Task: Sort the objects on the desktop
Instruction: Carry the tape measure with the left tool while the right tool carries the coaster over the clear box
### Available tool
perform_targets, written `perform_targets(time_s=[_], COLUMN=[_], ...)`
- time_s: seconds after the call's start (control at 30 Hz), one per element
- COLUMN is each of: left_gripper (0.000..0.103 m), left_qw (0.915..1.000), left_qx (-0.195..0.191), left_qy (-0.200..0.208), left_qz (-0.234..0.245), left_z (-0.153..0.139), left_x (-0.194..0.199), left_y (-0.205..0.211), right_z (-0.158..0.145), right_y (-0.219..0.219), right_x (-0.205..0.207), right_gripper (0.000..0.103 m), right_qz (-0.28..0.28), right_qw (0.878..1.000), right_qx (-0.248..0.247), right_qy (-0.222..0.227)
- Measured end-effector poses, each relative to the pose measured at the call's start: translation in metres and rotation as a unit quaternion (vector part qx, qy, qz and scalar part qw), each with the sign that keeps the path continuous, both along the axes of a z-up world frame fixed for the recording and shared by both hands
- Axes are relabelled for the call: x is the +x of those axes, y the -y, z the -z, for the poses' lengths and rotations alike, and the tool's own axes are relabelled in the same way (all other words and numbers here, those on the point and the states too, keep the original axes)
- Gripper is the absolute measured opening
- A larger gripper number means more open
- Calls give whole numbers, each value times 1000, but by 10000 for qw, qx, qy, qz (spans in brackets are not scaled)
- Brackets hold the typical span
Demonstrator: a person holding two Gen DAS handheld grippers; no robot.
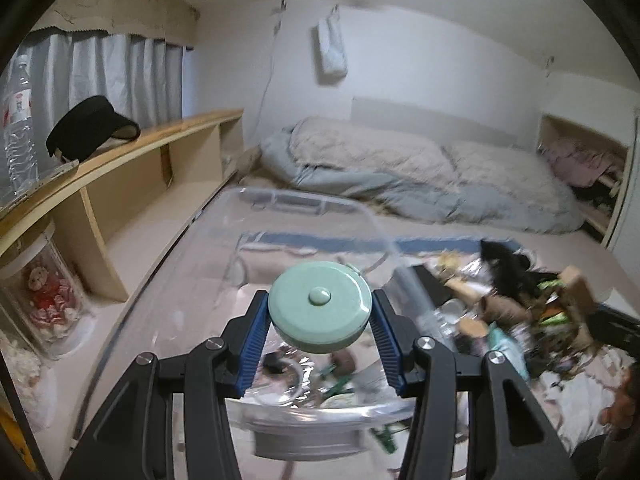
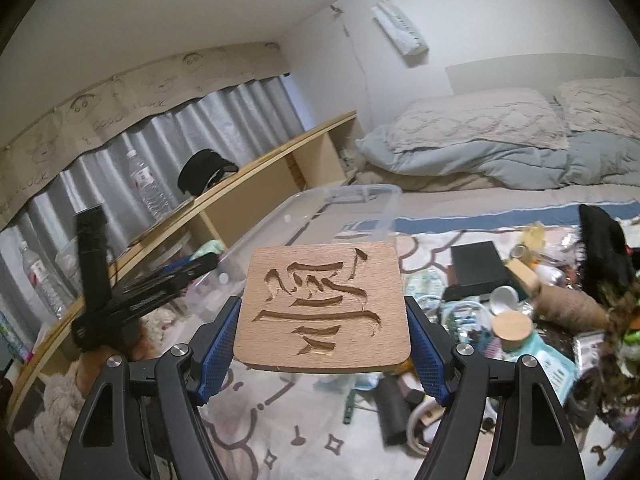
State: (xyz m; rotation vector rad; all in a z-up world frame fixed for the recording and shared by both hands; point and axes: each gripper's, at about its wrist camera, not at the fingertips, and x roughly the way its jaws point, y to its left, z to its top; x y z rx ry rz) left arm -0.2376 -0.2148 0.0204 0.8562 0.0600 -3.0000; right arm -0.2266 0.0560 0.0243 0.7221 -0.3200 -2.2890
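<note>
Left gripper (image 1: 320,316): clamps round mint-green plastic tape measure (image 1: 319,304) over clear plastic storage bin (image 1: 280,204); curved edge may slip. Right gripper (image 2: 324,320): pinches square carved wooden plaque (image 2: 324,300) by its edges; may tilt loose.

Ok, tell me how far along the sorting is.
Partly done, it seems. A few small items already lie in the clear bin. In hand: the left tool grips a round green tape measure over that bin, and the right tool grips a carved wooden board. Left to do: the pile of clutter on the bed is unsorted.
</note>
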Motion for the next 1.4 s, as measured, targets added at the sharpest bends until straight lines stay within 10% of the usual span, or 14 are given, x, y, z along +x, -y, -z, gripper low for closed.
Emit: perform_targets(time_s=[0.83,1.3,1.4], left_gripper=[50,50,70], left_qw=[9811,9808,9826], left_qx=[-625,-782,-882], left_qy=[1805,1774,1620], left_qz=[-309,-220,-237], left_z=[53,56,53], left_x=[-55,-45,-40], left_y=[35,48,48], right_z=[-13,-11,-10], right_y=[65,93,94], right_x=[-23,-33,-35], right_gripper=[77,77,77], right_qz=[-409,-458,-426], right_qw=[9986,9974,9975], right_qx=[234,439,427], right_qy=[242,345,365])
